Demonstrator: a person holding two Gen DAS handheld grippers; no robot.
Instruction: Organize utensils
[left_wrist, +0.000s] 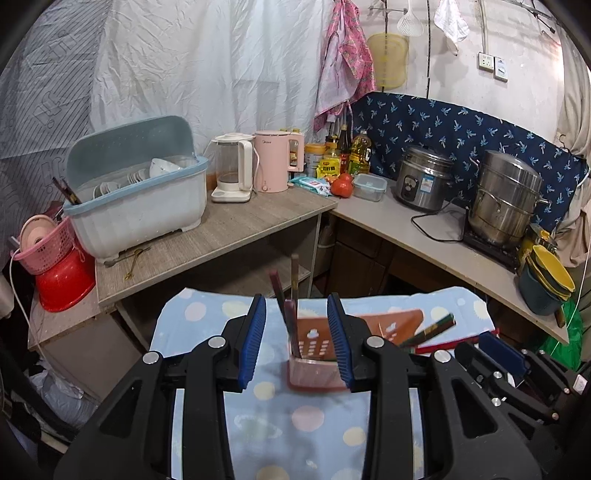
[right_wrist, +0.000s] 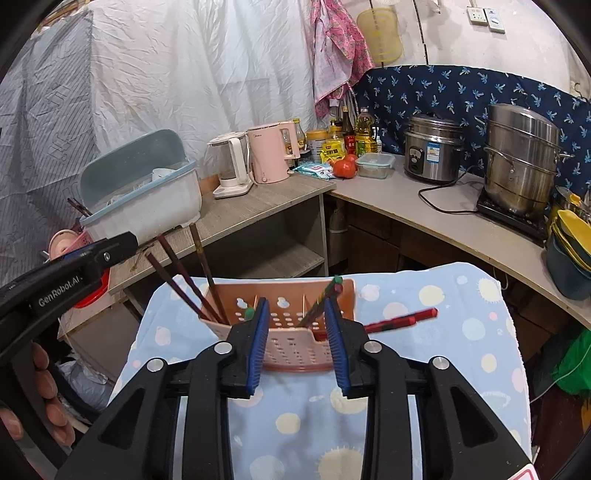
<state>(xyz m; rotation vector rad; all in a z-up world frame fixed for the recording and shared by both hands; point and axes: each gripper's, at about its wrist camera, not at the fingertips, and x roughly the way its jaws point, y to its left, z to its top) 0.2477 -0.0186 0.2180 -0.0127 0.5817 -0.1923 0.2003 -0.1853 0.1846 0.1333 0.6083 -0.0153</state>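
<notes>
1. Right wrist view: a pink perforated utensil holder (right_wrist: 284, 325) stands on a blue cloth with pastel dots (right_wrist: 424, 369), divided into compartments
2. Three dark chopsticks (right_wrist: 192, 273) lean out of its left compartment, tilted up and to the left
3. A green-tipped pair of chopsticks (right_wrist: 325, 295) leans in a compartment further right, tips toward the holder's back rim
4. A red and black pair of chopsticks (right_wrist: 399, 319) lies flat on the cloth just right of the holder, outside it
5. The right gripper (right_wrist: 297, 339) hovers in front of the holder with its blue fingers (right_wrist: 256, 343) apart and nothing pressed between them; the holder's front wall shows through the gap
6. The left gripper (right_wrist: 122, 245) enters from the left, held by a hand (right_wrist: 44, 398) at the lower left edge
7. Left wrist view: the left gripper (left_wrist: 297, 341) also has its fingers (left_wrist: 253, 343) apart, empty, with the holder (left_wrist: 317, 365) seen end-on, blurred, behind the gap
8. Behind, a counter (left_wrist: 240, 229) carries a dish rack (left_wrist: 140, 206) and two kettles
</notes>
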